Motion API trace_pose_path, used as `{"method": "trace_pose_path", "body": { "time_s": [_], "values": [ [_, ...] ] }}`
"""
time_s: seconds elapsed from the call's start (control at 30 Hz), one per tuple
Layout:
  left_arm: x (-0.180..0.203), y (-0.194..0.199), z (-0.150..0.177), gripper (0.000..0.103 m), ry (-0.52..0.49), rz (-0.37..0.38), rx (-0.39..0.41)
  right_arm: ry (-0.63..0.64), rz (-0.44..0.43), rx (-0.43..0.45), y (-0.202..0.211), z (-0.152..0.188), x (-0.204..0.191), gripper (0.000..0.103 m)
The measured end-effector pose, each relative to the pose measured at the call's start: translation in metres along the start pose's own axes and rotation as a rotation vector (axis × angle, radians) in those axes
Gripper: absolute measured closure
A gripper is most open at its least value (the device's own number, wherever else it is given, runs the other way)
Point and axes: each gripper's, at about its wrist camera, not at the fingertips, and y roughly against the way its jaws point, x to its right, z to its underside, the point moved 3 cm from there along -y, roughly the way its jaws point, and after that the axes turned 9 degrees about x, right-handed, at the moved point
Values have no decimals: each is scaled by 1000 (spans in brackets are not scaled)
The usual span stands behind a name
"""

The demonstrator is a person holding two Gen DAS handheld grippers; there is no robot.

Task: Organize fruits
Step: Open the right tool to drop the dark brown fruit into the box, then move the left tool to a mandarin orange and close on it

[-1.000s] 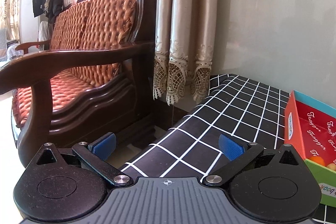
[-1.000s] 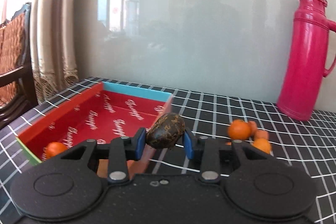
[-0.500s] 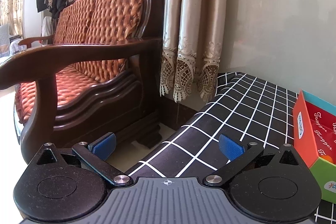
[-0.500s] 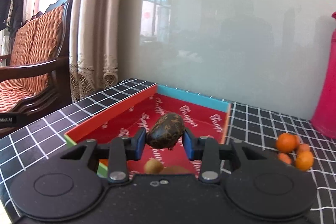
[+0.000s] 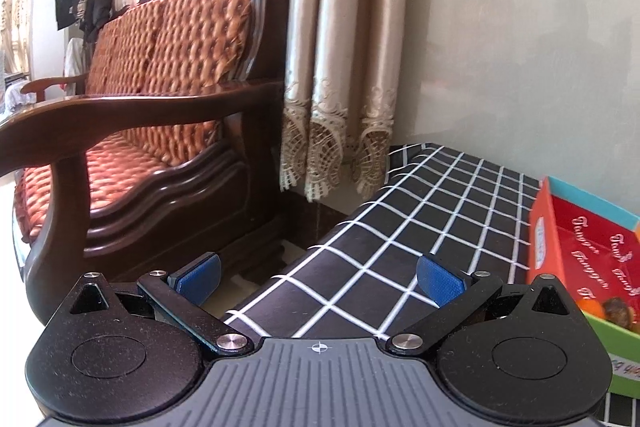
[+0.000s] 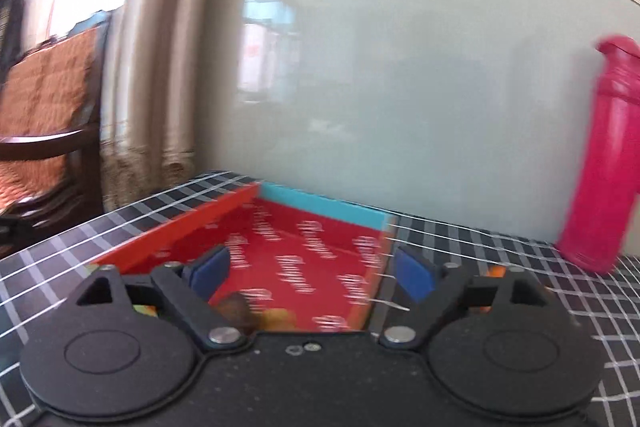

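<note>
Fruits — a dark one (image 6: 236, 309) and orange ones (image 6: 280, 317) — lie in the red box (image 6: 304, 259) near the checked tabletop's (image 5: 400, 227) left edge. We see the right gripper (image 6: 308, 271) opening, empty; left gripper (image 5: 320, 277) released. Oranges (image 6: 496, 271) beside the box remain — wooden sofa (image 5: 140, 131) and curtain (image 5: 340, 67) beyond.

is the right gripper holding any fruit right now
No, the right gripper has nothing between its blue pads as its jaws are opening, and the dark fruit lies in the red box below.
</note>
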Motion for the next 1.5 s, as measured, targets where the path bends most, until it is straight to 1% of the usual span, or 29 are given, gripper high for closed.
{"method": "trace_pose_path", "body": {
  "time_s": [0.07,0.17,0.23,0.37,0.47,0.6,0.7,0.87,0.9,1.1,1.2,1.27,1.33,1.4,1.5],
  "values": [
    [6,2,-2,0,0,18,5,-54,61,3,1,-1,28,5],
    [20,7,-3,0,-6,51,14,-139,144,-15,3,1,72,5],
    [31,12,-4,0,-15,79,25,-166,197,-36,6,6,96,5],
    [60,24,-5,0,-52,135,52,-199,267,-35,17,8,132,5],
    [81,33,-5,0,-84,182,70,-198,300,-28,25,10,148,5],
    [102,45,-3,0,-93,243,73,-176,328,-28,31,13,158,5],
    [112,49,-3,0,-85,262,67,-159,346,-23,35,12,164,5],
    [126,55,-2,0,-50,288,64,-167,368,-27,47,13,183,5],
    [131,57,-1,0,-54,308,66,-167,374,-23,49,14,187,5],
    [171,79,5,0,-98,430,89,-150,425,-20,64,17,212,5],
    [192,90,9,0,-138,452,107,-157,458,-21,74,20,229,5],
    [205,97,11,0,-148,470,116,-166,476,-18,80,21,238,5],
    [217,101,13,0,-153,494,111,-170,493,-15,86,23,247,5],
    [228,106,16,0,-154,546,90,-172,508,-15,90,25,255,5],
    [246,113,20,0,-171,566,78,-175,534,-15,97,29,267,5]
  ]
}}
